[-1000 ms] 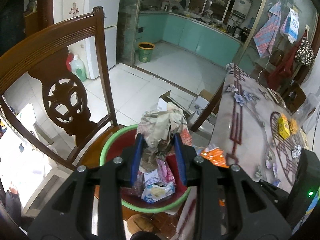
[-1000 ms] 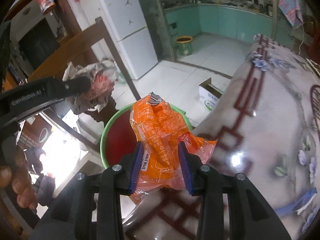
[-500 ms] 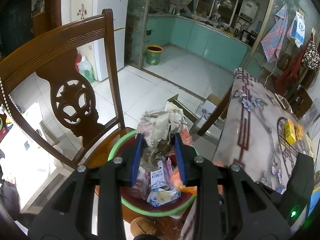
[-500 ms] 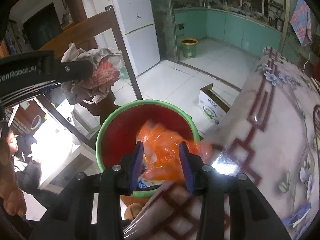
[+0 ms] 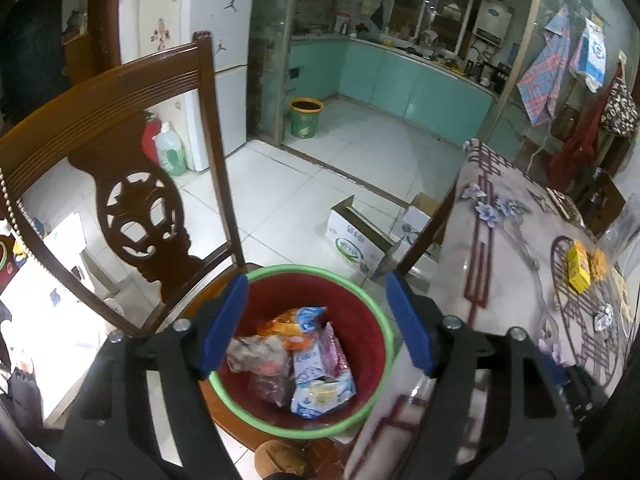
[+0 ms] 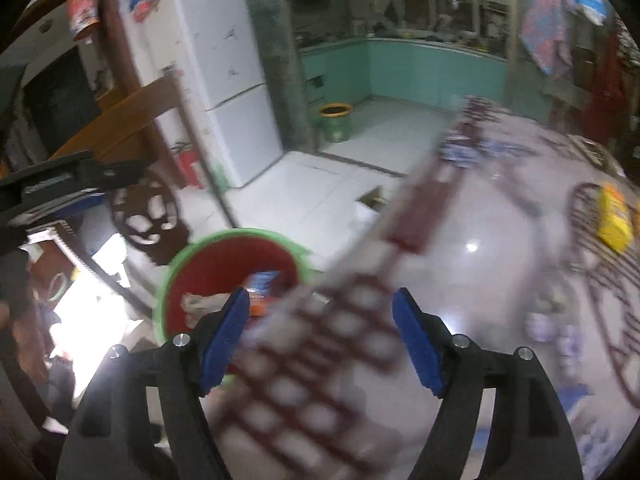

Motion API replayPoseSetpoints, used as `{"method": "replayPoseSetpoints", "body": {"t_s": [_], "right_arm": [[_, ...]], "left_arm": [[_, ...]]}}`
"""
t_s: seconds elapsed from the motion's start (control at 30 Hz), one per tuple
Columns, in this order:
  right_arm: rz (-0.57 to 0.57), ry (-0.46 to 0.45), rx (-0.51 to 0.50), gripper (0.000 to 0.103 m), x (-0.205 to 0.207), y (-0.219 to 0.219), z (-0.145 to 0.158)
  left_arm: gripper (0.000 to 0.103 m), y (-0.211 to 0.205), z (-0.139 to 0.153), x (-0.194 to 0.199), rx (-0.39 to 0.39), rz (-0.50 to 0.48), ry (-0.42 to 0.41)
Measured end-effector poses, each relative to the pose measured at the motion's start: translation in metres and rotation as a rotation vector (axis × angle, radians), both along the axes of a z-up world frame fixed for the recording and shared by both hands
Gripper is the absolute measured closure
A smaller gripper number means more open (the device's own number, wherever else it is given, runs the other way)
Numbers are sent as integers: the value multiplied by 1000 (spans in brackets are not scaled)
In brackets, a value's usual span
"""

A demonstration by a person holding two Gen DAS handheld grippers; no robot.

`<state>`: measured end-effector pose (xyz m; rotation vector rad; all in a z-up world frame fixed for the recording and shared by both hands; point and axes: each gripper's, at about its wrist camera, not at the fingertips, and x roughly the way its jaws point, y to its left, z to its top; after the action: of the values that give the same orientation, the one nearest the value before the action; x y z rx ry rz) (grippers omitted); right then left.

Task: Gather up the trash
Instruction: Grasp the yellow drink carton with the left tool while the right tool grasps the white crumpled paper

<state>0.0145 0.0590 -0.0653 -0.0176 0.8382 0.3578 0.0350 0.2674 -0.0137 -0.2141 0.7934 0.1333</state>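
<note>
A red bin with a green rim (image 5: 304, 270) stands on the chair seat beside the table. Inside lie a crumpled paper wad (image 5: 256, 356), an orange wrapper (image 5: 286, 326) and white-blue wrappers (image 5: 320, 388). My left gripper (image 5: 316, 320) hangs over the bin with its jaws opening and nothing between them. My right gripper (image 6: 320, 336) is over the table's patterned cloth (image 6: 460, 280), jaws opening and empty, with the bin (image 6: 192, 252) to its left. This view is blurred. A yellow box (image 5: 578, 268) and a foil ball (image 5: 604, 314) lie on the table.
A carved wooden chair back (image 5: 132, 208) rises left of the bin. Open cardboard boxes (image 5: 356, 236) sit on the tiled floor beyond. A small green bin (image 5: 306, 118) stands by the kitchen doorway. The left gripper's arm (image 6: 60, 188) shows at the left of the right wrist view.
Both grippers opened. The crumpled paper left the left jaws and the orange wrapper left the right jaws, and both now lie in the bin. The right gripper swung right over the table.
</note>
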Motion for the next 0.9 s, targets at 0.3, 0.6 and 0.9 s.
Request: {"method": "replayPoseSetpoints", "body": {"t_s": [0.3,0.6,0.9], "right_arm": [[-440,-26,-161,27,16,-245,12],[-630,96,-87,27,59,-414,-14],[-580,200,71,48,82,-445,-41]], "left_arm": [[28,-57,2,14,-52,-104,19],[28,-164,-10,32,-22,-250,43],[23,-284,-28,38,68,-480,22]]}}
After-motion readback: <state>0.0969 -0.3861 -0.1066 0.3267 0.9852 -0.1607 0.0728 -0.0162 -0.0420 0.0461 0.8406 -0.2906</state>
